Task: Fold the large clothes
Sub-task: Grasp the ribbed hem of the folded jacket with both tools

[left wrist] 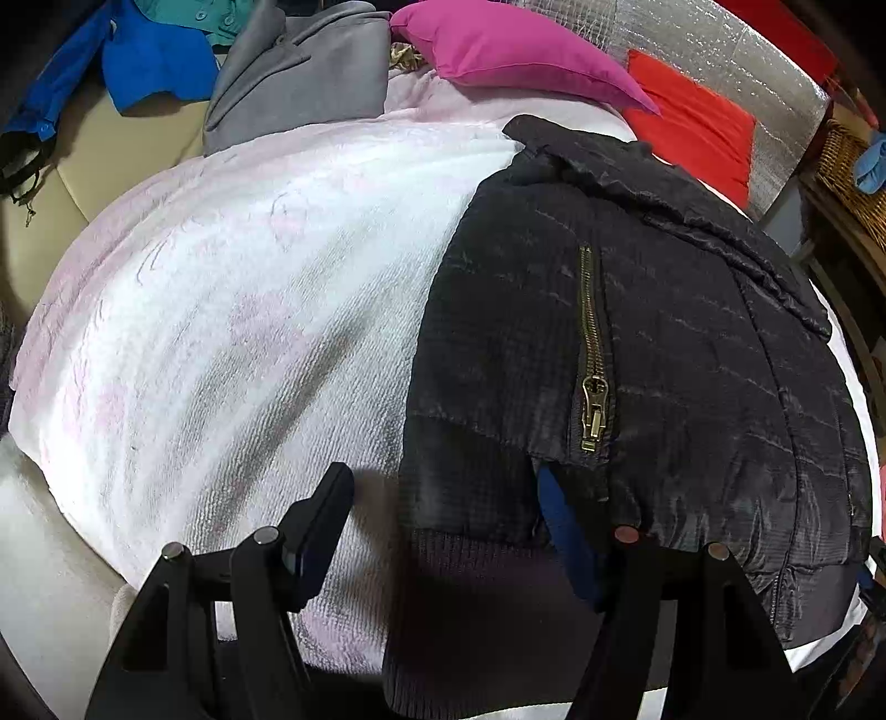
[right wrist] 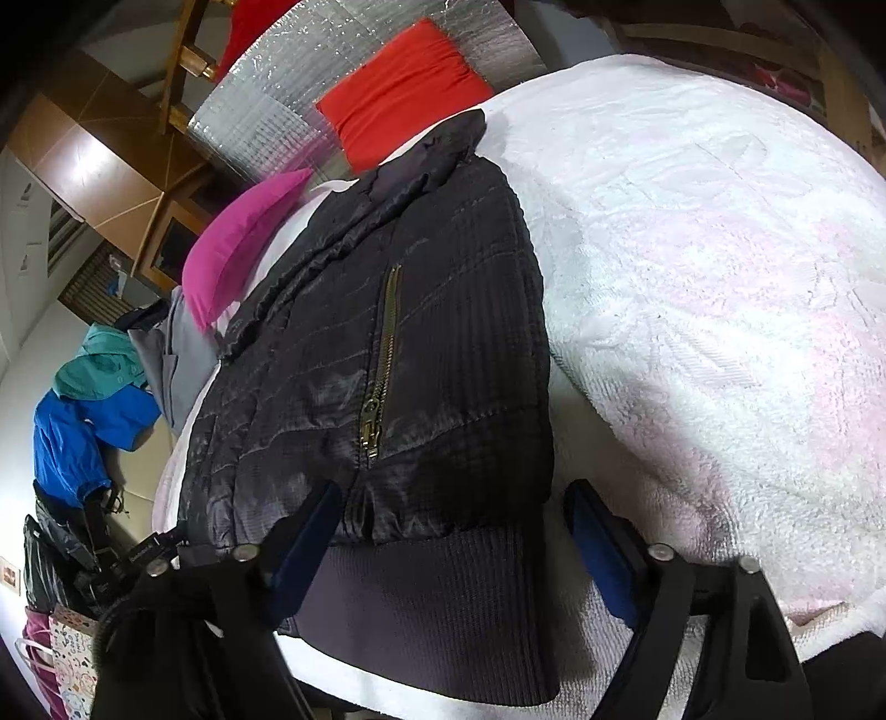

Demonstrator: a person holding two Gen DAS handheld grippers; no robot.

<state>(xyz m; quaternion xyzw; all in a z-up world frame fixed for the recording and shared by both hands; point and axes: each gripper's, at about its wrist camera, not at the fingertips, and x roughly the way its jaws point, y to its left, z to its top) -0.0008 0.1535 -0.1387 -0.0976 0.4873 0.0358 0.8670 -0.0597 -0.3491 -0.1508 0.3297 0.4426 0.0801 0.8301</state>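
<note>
Only the left wrist view shows a wicker basket [left wrist: 853,171].

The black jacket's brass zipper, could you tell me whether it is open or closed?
Closed: the brass zipper teeth meet along their visible length on the black jacket.

I see a bed covered by a white fleecy blanket [left wrist: 232,310] with faint pink patches. At its far end a magenta pillow [left wrist: 498,50] and a red pillow [left wrist: 698,127] lean against a silver quilted foil panel [left wrist: 736,44]. Left of the magenta pillow lie a grey garment [left wrist: 299,77] and a blue jacket [left wrist: 149,66], on a beige cushioned surface [left wrist: 105,149]. Right of the red pillow stands a wicker basket [left wrist: 847,166]. Beyond the foil panel, in the right wrist view, are brown wooden cabinets [right wrist: 99,160] and white walls [right wrist: 16,205].
</note>
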